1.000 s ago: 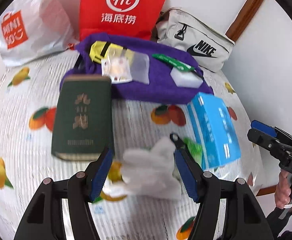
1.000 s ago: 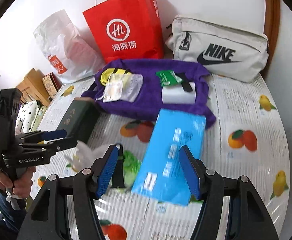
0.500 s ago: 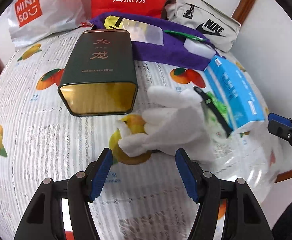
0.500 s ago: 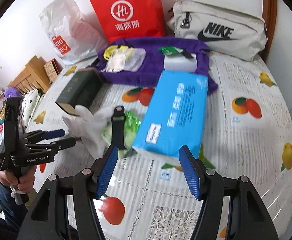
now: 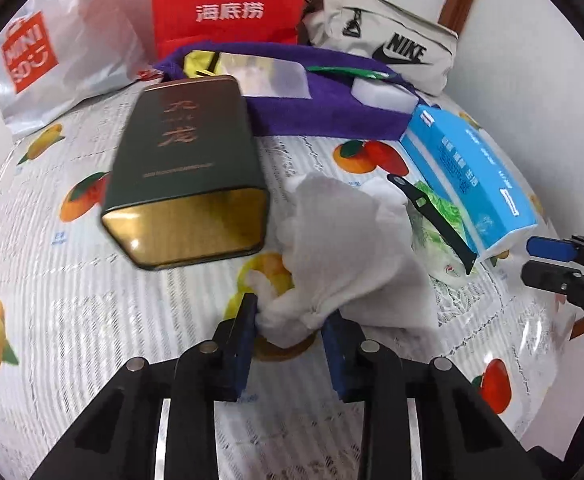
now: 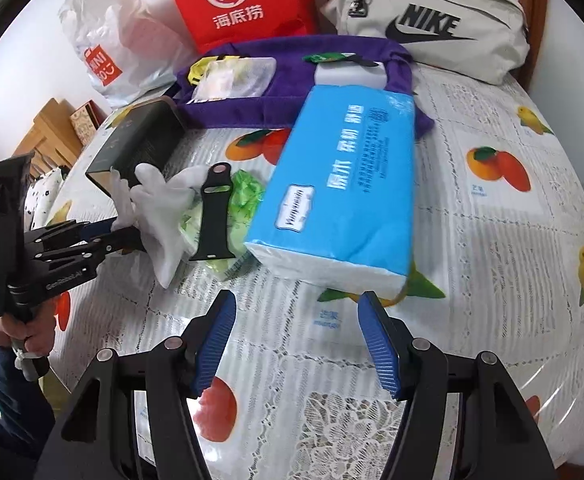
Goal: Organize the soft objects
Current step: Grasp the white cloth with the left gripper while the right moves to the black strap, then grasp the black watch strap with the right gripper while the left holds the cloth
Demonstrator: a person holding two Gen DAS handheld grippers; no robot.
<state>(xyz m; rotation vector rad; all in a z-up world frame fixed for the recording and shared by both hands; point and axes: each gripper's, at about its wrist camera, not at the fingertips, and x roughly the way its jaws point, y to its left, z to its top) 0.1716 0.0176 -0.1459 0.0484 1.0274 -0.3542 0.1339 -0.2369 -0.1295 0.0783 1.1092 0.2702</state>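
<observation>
A white glove (image 5: 344, 240) lies crumpled on the fruit-print tablecloth (image 5: 92, 320), beside a dark green tin (image 5: 188, 176). My left gripper (image 5: 290, 320) has the glove's bunched cuff between its blue pads, and its jaws are closing, pressing the fabric. In the right wrist view the glove (image 6: 160, 208) and the left gripper (image 6: 104, 236) are at the left. A blue tissue pack (image 6: 344, 184) lies just beyond my right gripper (image 6: 296, 336), which stands open, nothing between its fingers. A purple cloth (image 6: 292, 92) lies behind.
A black watch strap (image 6: 214, 216) rests on a green packet (image 6: 244, 192) between glove and tissue pack. At the back stand a red paper bag (image 6: 244, 0), a white plastic bag (image 6: 112, 40) and a beige Nike pouch (image 6: 432, 20). Small packets lie on the purple cloth.
The left gripper came down onto the glove, and its jaws narrowed around the cuff. The right gripper sank toward the tissue pack, still equally wide.
</observation>
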